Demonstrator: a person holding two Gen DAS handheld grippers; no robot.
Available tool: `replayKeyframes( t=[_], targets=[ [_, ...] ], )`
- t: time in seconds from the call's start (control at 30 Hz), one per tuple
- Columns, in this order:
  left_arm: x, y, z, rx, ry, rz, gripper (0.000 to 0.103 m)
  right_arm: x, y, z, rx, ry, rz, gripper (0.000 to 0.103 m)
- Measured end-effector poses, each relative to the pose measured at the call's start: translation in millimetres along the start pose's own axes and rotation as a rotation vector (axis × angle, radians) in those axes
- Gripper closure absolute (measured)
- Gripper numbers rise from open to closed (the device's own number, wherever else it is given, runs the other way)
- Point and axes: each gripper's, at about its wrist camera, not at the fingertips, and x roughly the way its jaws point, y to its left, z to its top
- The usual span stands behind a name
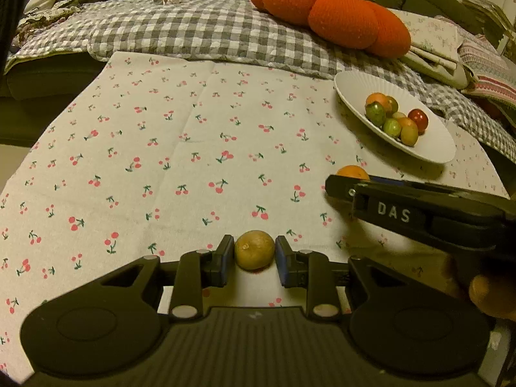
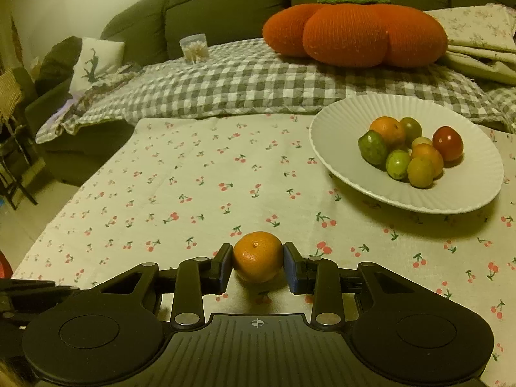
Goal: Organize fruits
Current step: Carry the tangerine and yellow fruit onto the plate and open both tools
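Setting: cherry-print cloth (image 1: 180, 148) over the bench, checked blanket (image 1: 193, 32) and orange pumpkin cushion (image 1: 329, 13) on the sofa behind.
Left wrist view, left gripper (image 1: 254, 256): jaws narrow, a pad just beside each flank of the brown-green fruit (image 1: 254, 249); firm contact cannot tell.
Brown-green fruit: on the cloth, long axis runs jaw to jaw, stem scar faces the camera, slightly left.
Right gripper (image 1: 342, 183): enters from the right, orange (image 1: 352, 172) peeks behind its tip.
Plate (image 1: 435, 135): white, fluted, far right, small fruits piled inside.
Right wrist view, right gripper: jaws narrow, both pads touching the orange's flanks.
Orange: round, no clear long axis, stem dot up toward the camera; resting or lifted cannot tell.
Plate: beyond and right, well apart from the orange.
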Motion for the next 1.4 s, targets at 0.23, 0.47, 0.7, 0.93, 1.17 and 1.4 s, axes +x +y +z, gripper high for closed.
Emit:
replayKeyframes(
  t=[0.23, 0.47, 0.7, 0.93, 1.17, 1.4],
  targets=[
    [-3.8, 2.4, 3.9, -0.013, -0.019, -0.004, 0.077, -14.5, 0.2, 5.1, 0.035, 0.008, 0.021, 0.071],
    [-8.0, 1.4, 7.5, -0.015, -0.037, -0.014, 0.077, -32.5, 4.3, 11.7, 0.050, 0.006, 0.045, 0.071],
    [-10.9, -1.8, 10.5, -0.009, -0.052, -0.019, 0.077, -51.4, 4.5, 16.2, 0.070, -0.005, 0.069, 0.071],
    [-15.4, -5.3, 12.5, -0.004, -0.071, -0.022, 0.077, -70.1, 1.9, 19.7, 0.076, -0.029, 0.090, 0.071],
    [-16.9, -17.9, 16.4, 0.012, -0.091, -0.029, 0.077, -86.0, -19.1, 23.4, 0.114, -0.054, 0.071, 0.071],
    [-19.0, -44.2, 26.2, 0.063, -0.115, -0.042, 0.077, -102.3, -51.3, 33.0, 0.175, -0.108, 0.035, 0.071]
  ],
)
